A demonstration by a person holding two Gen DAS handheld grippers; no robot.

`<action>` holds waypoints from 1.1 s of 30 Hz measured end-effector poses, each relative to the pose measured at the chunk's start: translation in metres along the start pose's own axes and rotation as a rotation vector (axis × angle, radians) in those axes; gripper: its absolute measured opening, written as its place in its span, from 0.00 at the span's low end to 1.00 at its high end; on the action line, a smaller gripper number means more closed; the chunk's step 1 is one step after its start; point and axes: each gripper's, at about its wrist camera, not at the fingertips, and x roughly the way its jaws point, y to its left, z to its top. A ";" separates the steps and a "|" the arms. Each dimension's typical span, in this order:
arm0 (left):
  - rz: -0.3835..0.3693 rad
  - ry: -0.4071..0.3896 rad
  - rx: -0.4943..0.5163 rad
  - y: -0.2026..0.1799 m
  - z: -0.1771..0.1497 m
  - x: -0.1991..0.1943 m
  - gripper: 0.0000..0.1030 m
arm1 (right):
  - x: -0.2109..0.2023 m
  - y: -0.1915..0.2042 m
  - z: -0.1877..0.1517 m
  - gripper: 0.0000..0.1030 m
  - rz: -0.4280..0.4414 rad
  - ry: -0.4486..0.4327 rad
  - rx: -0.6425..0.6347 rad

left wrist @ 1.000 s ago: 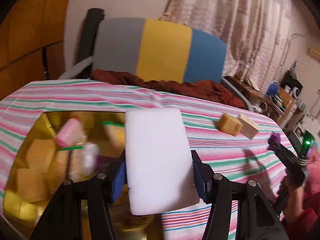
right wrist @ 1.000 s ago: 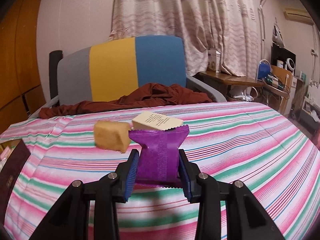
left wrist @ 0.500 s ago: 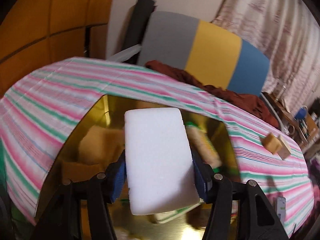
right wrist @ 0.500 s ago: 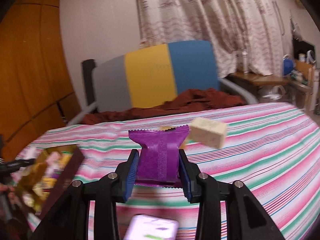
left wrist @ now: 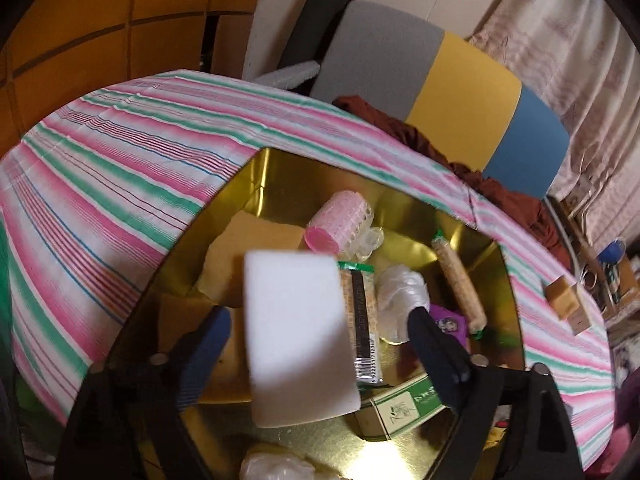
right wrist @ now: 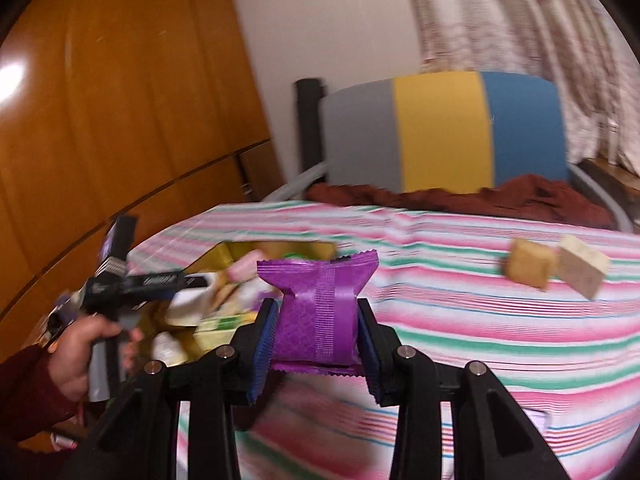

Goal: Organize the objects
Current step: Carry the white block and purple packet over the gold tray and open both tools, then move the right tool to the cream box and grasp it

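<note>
Left tongs (left wrist: 316,344) over the gold shiny box (left wrist: 400,208), pads just sprung wide, clear of the white foam block (left wrist: 296,336) on both sides. Block loose between them, blurred, dropping toward the near part of the box. To do this well: keep the tongs wide and steady, lift straight up, no bumping the block sideways on the way out.

Below in the box, a flat barcode packet (left wrist: 362,320), a green and white carton (left wrist: 400,408), a crinkly white bag (left wrist: 400,296), a tan sponge piece (left wrist: 256,240). Farther in, a pink hair roller (left wrist: 340,220) and a long biscuit stick (left wrist: 460,284). Crowded already, so best to let the block land flat on top.

Right tongs (right wrist: 316,340) narrow, gripping a purple foil snack packet (right wrist: 320,312) by its middle. Next in line for the box, probably. Hold back till the left hand (right wrist: 84,344) clears, then bring it over the box's free far side.

Out on the striped pink and green bedcover (right wrist: 480,320), toward its far right edge, a brown sponge cube (right wrist: 528,266) and a pale beige block (right wrist: 584,266), touching, not yet put away.
</note>
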 end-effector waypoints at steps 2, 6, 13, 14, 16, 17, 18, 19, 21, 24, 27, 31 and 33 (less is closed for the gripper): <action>0.002 -0.038 -0.014 0.003 -0.001 -0.011 0.92 | 0.006 0.011 -0.001 0.37 0.045 0.020 -0.011; 0.030 -0.130 -0.059 0.012 -0.002 -0.037 0.98 | 0.022 0.037 -0.007 0.37 0.107 0.070 -0.044; 0.072 -0.200 -0.041 0.021 0.000 -0.060 1.00 | 0.055 0.074 -0.019 0.37 0.181 0.185 -0.101; 0.069 -0.199 -0.038 0.022 0.001 -0.061 1.00 | 0.060 0.079 -0.020 0.37 0.190 0.200 -0.108; 0.065 -0.196 -0.044 0.025 0.000 -0.065 1.00 | 0.071 0.087 -0.021 0.37 0.198 0.228 -0.118; 0.062 -0.197 -0.051 0.027 -0.001 -0.066 1.00 | 0.075 0.090 -0.021 0.37 0.196 0.236 -0.123; 0.058 -0.198 -0.060 0.028 -0.001 -0.067 1.00 | 0.079 0.092 -0.022 0.37 0.193 0.245 -0.127; 0.055 -0.197 -0.065 0.030 -0.001 -0.068 1.00 | 0.085 0.095 -0.022 0.37 0.191 0.262 -0.128; 0.054 -0.193 -0.071 0.033 -0.002 -0.068 1.00 | 0.096 0.097 -0.023 0.37 0.188 0.285 -0.130; 0.062 -0.185 -0.069 0.036 -0.004 -0.069 1.00 | 0.109 0.102 -0.027 0.37 0.174 0.327 -0.139; 0.059 -0.183 -0.074 0.039 -0.006 -0.070 1.00 | 0.118 0.102 -0.032 0.38 0.172 0.360 -0.124; 0.053 -0.176 -0.081 0.041 -0.008 -0.069 1.00 | 0.123 0.098 -0.034 0.39 0.179 0.373 -0.068; 0.051 -0.175 -0.083 0.042 -0.008 -0.070 1.00 | 0.121 0.094 -0.033 0.40 0.181 0.372 -0.045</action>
